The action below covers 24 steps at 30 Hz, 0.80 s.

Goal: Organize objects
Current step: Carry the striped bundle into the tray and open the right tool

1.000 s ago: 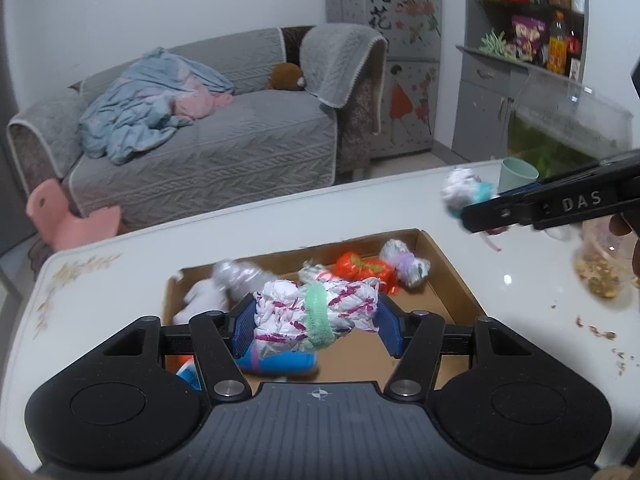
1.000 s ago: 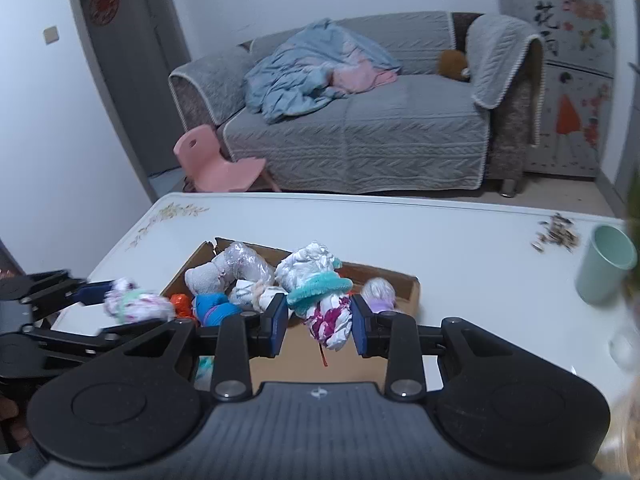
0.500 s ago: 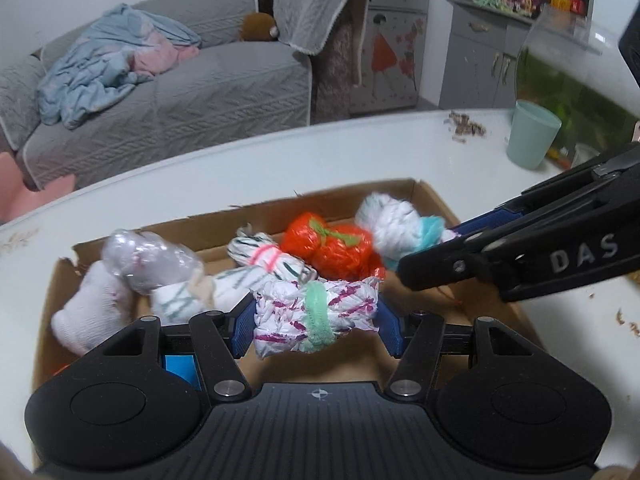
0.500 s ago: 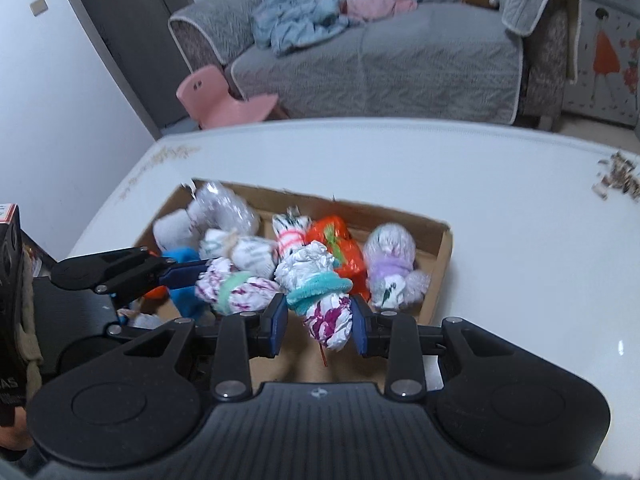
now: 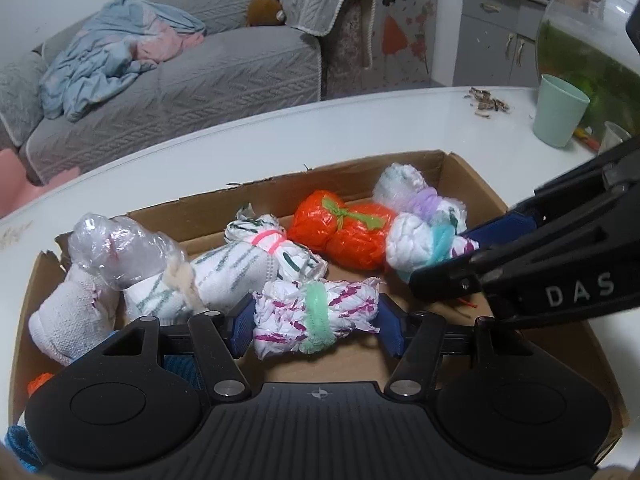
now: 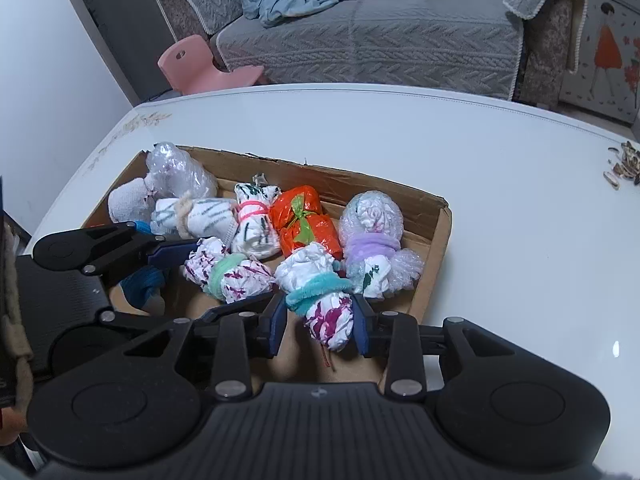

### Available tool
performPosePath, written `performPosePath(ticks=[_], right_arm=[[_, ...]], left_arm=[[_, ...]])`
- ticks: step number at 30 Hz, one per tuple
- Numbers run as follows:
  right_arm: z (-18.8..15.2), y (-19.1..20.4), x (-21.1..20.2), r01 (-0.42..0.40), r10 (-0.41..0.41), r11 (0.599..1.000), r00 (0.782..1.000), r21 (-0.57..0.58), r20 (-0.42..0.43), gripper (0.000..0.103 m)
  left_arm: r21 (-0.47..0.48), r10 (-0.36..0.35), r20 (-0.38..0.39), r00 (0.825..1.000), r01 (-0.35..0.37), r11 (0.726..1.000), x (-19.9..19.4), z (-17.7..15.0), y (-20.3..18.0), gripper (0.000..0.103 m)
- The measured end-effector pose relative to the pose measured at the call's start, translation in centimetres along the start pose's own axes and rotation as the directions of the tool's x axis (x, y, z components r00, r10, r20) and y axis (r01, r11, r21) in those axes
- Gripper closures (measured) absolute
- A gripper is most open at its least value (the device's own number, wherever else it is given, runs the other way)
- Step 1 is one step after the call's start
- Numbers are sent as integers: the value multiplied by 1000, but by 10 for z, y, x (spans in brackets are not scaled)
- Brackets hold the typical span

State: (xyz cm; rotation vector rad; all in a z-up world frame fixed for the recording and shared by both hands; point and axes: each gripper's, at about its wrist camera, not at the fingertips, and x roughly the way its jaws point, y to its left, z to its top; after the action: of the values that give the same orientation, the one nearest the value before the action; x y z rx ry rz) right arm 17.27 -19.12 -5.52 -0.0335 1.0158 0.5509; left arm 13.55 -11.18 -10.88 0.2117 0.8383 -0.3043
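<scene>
I see a matt brown corrugated cardboard box (image 5: 460,168) on a glossy smooth white table (image 6: 400,132), crinkly shiny orange plastic bundle (image 5: 340,236), a clear bubble-wrap bundle (image 6: 374,216) tied with fuzzy lilac pipe cleaner, and a rough-knit grey cloth sofa cover (image 5: 224,80).
</scene>
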Motion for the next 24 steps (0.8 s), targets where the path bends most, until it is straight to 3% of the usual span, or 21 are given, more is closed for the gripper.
performPosePath(ticks=[10, 24], right_arm=[[1, 0, -1, 14, -14, 1000, 1000, -2, 5, 70], [2, 2, -5, 1, -1, 999, 1000, -33, 5, 65]], left_arm=[[-14, 13, -40, 999, -14, 1000, 4, 1, 0, 32], [2, 1, -43, 999, -1, 1000, -1, 3, 0, 18]])
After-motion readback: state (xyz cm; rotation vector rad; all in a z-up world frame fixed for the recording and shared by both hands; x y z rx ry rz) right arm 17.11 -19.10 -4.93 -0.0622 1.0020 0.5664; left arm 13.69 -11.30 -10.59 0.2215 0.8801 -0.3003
